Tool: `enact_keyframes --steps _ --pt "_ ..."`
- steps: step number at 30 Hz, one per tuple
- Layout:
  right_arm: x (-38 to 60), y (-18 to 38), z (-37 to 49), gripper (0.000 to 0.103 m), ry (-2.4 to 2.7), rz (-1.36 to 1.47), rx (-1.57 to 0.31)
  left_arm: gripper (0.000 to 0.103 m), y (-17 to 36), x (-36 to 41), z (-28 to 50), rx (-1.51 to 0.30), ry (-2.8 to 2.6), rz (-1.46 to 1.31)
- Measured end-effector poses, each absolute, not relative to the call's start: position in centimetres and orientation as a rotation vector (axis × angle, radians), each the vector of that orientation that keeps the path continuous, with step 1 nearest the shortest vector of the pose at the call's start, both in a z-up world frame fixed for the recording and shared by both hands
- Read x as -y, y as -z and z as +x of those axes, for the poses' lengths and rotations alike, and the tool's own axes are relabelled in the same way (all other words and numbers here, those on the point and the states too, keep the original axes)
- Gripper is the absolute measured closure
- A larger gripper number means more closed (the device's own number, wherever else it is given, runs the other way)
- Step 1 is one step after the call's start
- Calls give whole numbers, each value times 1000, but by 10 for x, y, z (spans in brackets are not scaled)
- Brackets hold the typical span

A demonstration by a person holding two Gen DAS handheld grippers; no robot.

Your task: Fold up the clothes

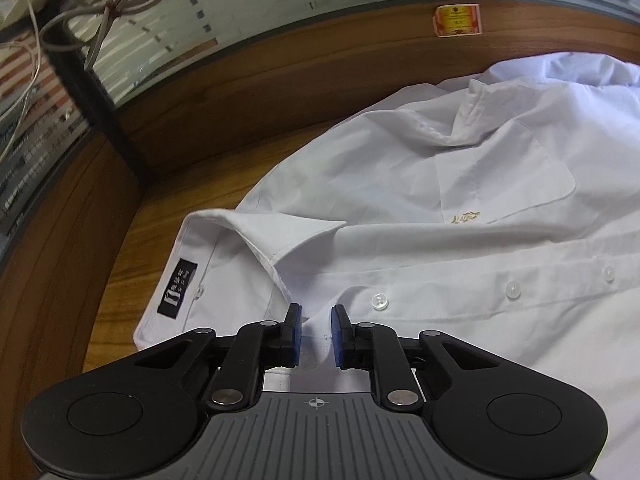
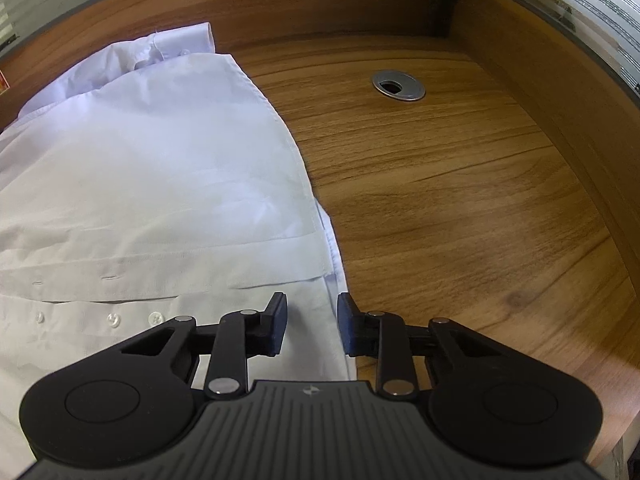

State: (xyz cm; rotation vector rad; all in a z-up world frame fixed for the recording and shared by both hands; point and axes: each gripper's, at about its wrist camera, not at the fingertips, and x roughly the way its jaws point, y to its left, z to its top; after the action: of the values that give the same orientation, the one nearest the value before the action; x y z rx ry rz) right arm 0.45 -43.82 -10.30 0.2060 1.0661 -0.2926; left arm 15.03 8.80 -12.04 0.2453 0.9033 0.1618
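A white button-up shirt [image 1: 440, 152] lies front up on a wooden desk [image 2: 460, 220]. Its collar [image 1: 280, 236] with a black label [image 1: 178, 290] points toward the left wrist camera, and a chest pocket [image 1: 508, 184] and clear buttons [image 1: 378, 302] show. My left gripper [image 1: 316, 334] is at the collar opening, its blue pads close together with a ridge of white cloth pinched between them. In the right wrist view the shirt [image 2: 160, 160] fills the left half. My right gripper [image 2: 312, 328] straddles the shirt's side edge near the hem, where the cloth lies flat between its parted fingers.
A wood partition [image 1: 240, 92] with frosted glass rings the desk, and a red-and-gold sticker [image 1: 456, 20] sits on it. Grey cables [image 1: 112, 4] hang at the upper left. A metal cable grommet [image 2: 398, 85] is set in the desk right of the shirt. A buttoned cuff [image 2: 188, 38] lies at the far edge.
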Motion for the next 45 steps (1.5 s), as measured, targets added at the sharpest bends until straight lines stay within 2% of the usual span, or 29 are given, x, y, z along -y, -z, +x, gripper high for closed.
enact_keyframes --steps 5,7,13,23,32,40,42,44,45 --pt "443 107 9 87 255 205 -1086 84 122 -94 154 -935 -188 178" --pt "443 105 8 101 255 205 -1084 84 123 -95 154 -937 -194 170" --pt "434 86 -7 101 270 179 -1027 95 113 -91 145 -869 -196 187" --pt "417 46 -36 101 330 96 -908 96 90 -96 123 -738 -228 177" --pt "418 65 -6 101 325 30 -930 96 93 -99 145 -758 -242 198" --pt "419 96 21 101 312 12 -1022 89 115 -93 166 -846 -272 256" --pt "419 103 24 101 312 4 -1042 78 122 -93 171 -876 -284 266" --pt "419 109 28 100 312 -3 -1062 74 128 -95 177 -911 -295 259" --pt "419 110 29 98 312 -14 -1067 68 129 -97 178 -920 -303 246"
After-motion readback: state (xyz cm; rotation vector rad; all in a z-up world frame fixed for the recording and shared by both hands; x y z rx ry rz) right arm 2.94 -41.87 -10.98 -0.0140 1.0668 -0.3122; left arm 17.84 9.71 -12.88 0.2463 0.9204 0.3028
